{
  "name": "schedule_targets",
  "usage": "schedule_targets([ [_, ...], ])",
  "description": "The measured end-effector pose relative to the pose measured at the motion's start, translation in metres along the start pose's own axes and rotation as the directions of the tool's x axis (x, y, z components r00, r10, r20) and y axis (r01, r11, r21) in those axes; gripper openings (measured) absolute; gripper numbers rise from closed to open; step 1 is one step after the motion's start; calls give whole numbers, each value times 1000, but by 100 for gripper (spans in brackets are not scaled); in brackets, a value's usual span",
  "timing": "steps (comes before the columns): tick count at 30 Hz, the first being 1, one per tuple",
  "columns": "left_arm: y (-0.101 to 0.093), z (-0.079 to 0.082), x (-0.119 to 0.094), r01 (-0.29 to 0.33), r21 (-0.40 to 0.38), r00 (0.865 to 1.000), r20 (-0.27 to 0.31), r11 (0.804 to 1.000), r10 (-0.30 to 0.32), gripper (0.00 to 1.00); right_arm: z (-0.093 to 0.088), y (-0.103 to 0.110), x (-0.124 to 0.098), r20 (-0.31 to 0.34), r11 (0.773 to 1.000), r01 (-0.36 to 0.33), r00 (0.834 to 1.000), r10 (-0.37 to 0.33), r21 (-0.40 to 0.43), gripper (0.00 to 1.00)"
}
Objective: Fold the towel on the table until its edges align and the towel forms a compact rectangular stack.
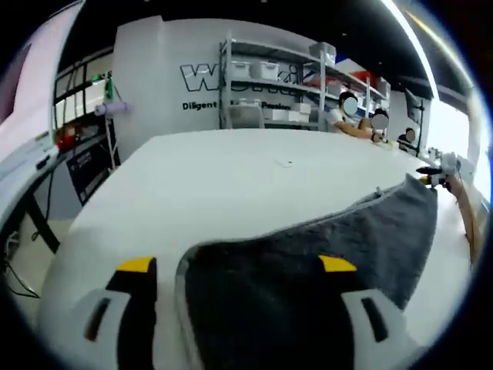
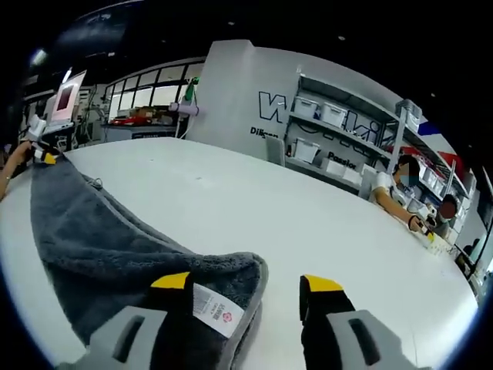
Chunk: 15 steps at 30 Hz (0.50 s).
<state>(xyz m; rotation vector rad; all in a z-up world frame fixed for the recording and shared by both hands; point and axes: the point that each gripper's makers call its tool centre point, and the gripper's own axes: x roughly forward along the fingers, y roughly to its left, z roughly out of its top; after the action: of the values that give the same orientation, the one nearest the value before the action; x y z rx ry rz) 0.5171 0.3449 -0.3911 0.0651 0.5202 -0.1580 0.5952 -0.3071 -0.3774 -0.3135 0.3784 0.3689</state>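
The grey towel (image 1: pixel 308 262) lies stretched across the white table (image 1: pixel 231 177). Left gripper (image 1: pixel 239 266) and right gripper (image 2: pixel 246 284) each have jaws set wide at a towel corner, which lies between them.

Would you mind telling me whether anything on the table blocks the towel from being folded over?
Nothing visible does. The grey towel lies between each gripper's fingers, and the white table beyond it is bare up to the seated people at its far edge.

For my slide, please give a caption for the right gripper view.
Grey towel on white table, one corner between open jaws.
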Motion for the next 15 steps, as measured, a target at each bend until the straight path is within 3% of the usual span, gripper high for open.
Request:
schedule_targets([
  [2,-3,-4,-2,13,-10,1000,-15,1000,-13,99,-1,4,-4,4,1000,-18,1000,18,10,69],
  [4,-11,-7,-4,63,-56,998,-21,996,-65,99,-1,8,-7,19,998,-46,999,45,34,77],
  [10,-20,-5,-13,64,2,998,-25,998,-64,99,-5,23,-14,20,989,-130,991,129,75,99],
  [15,-28,-2,-17,128,-29,992,-8,991,-128,99,-10,38,-18,-1,977,-197,980,198,78,99],
])
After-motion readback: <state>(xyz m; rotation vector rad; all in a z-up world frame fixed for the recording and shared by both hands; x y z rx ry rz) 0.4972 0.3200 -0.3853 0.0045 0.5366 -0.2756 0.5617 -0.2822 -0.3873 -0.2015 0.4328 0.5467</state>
